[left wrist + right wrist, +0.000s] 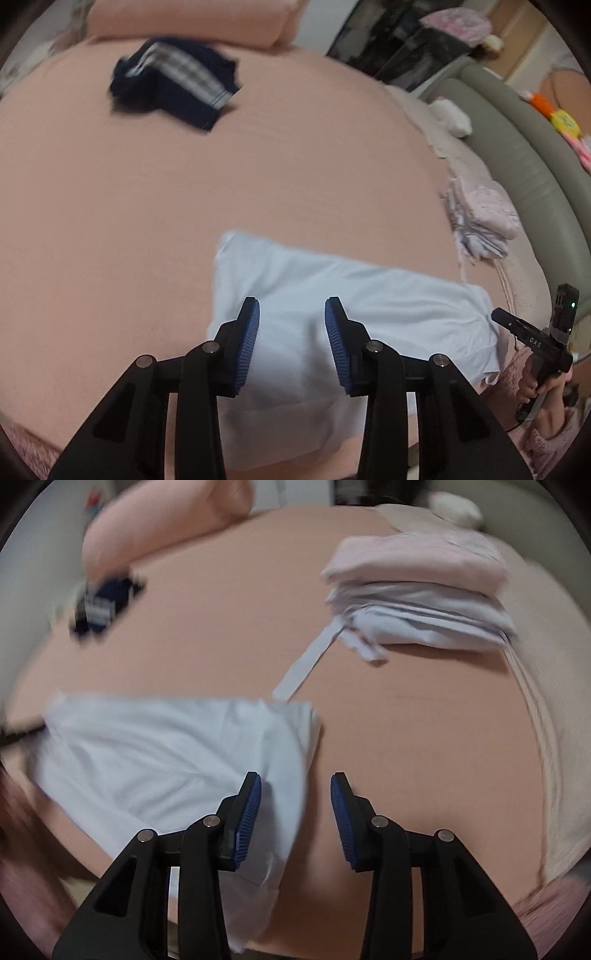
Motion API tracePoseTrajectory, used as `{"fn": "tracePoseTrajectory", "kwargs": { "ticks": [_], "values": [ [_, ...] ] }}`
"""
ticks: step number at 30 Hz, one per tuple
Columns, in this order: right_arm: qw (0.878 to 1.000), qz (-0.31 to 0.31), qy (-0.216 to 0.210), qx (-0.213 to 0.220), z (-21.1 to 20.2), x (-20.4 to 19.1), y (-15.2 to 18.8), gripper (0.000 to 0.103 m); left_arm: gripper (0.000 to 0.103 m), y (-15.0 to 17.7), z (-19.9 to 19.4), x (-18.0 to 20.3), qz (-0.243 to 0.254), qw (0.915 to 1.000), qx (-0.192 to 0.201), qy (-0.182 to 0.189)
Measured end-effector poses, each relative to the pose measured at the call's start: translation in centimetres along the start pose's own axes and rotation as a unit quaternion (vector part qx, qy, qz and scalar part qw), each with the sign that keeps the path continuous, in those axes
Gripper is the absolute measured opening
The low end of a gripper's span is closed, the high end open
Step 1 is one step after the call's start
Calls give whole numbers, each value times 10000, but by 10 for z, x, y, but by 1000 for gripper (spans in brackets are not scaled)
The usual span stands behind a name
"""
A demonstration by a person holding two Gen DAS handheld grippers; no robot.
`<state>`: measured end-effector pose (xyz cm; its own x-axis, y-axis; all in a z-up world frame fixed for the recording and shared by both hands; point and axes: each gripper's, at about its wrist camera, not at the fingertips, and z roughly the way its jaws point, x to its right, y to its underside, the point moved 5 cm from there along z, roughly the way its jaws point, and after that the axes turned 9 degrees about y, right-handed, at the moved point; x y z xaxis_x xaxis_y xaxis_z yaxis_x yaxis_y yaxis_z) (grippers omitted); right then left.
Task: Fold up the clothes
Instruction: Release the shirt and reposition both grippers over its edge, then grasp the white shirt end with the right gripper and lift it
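My left gripper (pixel 291 345) hovers half-open over the pale blue garment (pixel 332 314), folded flat on the pink bed (pixel 110 203). My right gripper (pixel 295 821), jaws apart and empty, straddles its right edge; open sheet separates it from the folded stack (pixel 417 590).

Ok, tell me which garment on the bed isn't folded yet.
The dark navy garment with the plaid patch, lying crumpled far up the bed near the pillow. The pale blue one lies flat; the others sit stacked.
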<state>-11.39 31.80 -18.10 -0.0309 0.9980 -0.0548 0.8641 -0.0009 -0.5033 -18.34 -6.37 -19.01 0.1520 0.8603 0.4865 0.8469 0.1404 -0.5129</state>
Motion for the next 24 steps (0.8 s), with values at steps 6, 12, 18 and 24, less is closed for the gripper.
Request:
{"fn": "tracePoseTrajectory", "kwargs": {
  "ticks": [6, 12, 18, 24],
  "values": [
    [9982, -584, 83, -126, 20, -41, 5, 40, 41, -11, 42, -20, 300, 9943, -568, -852],
    [9963, -343, 782, -39, 3, 11, 10, 42, 43, -14, -18, -44, -506, 9939, 429, -878],
    [9990, -387, -62, 234, -11, -27, 9, 43, 44, -1, 2, -13, 21, 9971, -54, -758],
    [9931, -799, 859, 34, 3, -47, 20, 52, 48, 14, -15, -62, -1116, 9866, -78, -1183]
  ]
}}
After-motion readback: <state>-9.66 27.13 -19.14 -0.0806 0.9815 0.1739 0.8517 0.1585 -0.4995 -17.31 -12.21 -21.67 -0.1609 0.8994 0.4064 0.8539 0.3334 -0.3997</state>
